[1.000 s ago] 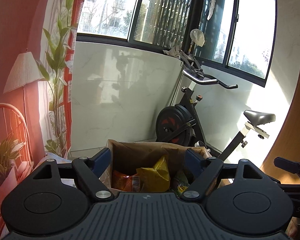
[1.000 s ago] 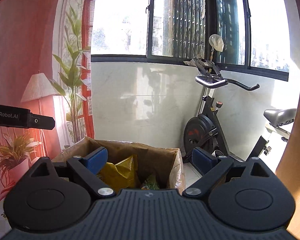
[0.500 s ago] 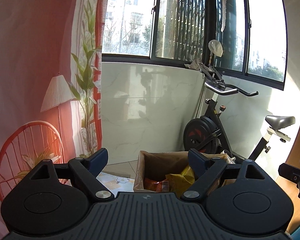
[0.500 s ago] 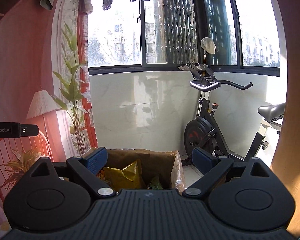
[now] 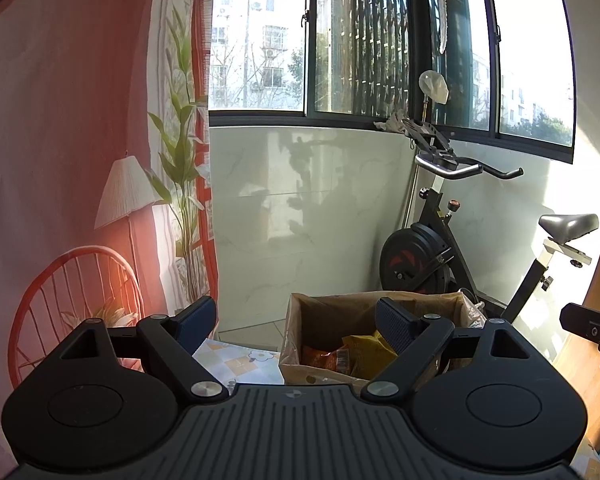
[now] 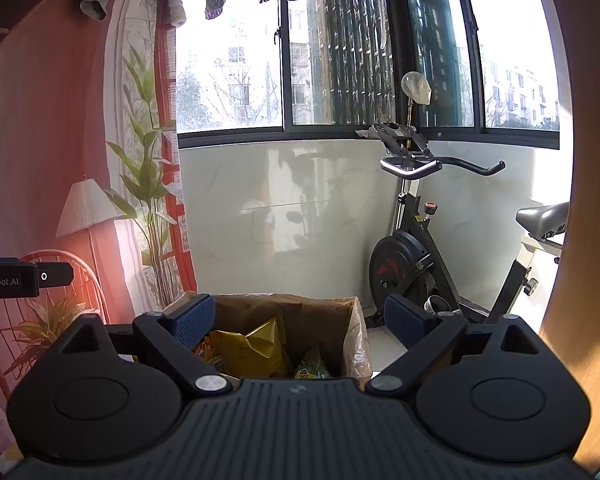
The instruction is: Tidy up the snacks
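Observation:
A brown cardboard box [image 5: 332,312] stands ahead, holding a yellow snack bag [image 5: 364,350] and an orange packet [image 5: 324,358]. My left gripper [image 5: 296,322] is open and empty, raised above and short of the box. In the right wrist view the same box [image 6: 320,316] shows the yellow bag [image 6: 256,346] and a green packet [image 6: 310,368]. My right gripper [image 6: 300,320] is open with nothing between its fingers, also held back from the box. The other gripper's body pokes in at each view's edge.
A flowered checked cloth [image 5: 240,360] covers the surface left of the box. An exercise bike [image 5: 440,248] stands behind at the right, under the windows. A printed backdrop with a lamp and red chair [image 5: 76,280] hangs on the left. A wooden panel [image 6: 580,280] borders the right.
Both grippers have pulled back and tilted up from the box, which now sits lower and smaller in view. The left one has also swung left, so the box sits further right. Jaws stayed open.

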{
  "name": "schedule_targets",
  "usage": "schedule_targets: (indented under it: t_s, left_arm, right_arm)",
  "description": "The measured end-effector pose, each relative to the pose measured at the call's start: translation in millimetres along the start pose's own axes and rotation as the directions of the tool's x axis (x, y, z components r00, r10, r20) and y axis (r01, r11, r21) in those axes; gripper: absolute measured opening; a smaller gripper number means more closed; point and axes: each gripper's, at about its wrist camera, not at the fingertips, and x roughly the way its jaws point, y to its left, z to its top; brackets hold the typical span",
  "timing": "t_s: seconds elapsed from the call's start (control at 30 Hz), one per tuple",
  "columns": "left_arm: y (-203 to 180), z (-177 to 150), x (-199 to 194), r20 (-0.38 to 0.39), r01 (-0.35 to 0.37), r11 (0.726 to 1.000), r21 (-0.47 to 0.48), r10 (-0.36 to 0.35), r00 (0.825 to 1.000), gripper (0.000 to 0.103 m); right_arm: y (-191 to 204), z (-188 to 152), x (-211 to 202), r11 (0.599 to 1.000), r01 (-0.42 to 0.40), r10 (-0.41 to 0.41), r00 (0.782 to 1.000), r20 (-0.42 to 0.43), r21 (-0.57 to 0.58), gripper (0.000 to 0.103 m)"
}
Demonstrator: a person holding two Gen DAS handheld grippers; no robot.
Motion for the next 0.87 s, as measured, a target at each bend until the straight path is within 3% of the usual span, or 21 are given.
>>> schedule_targets:
  t_s: [0.87]
  left_arm:
    - [7.0, -4.8, 8.9, -0.029, 0.044, 0.999, -0.001, -0.044, 0.999, 0.088]
  right_arm:
    - [-0.4, -2.9, -0.3, 1.000, -0.012, 0.012, 1.000, -0.009, -0.012, 0.094]
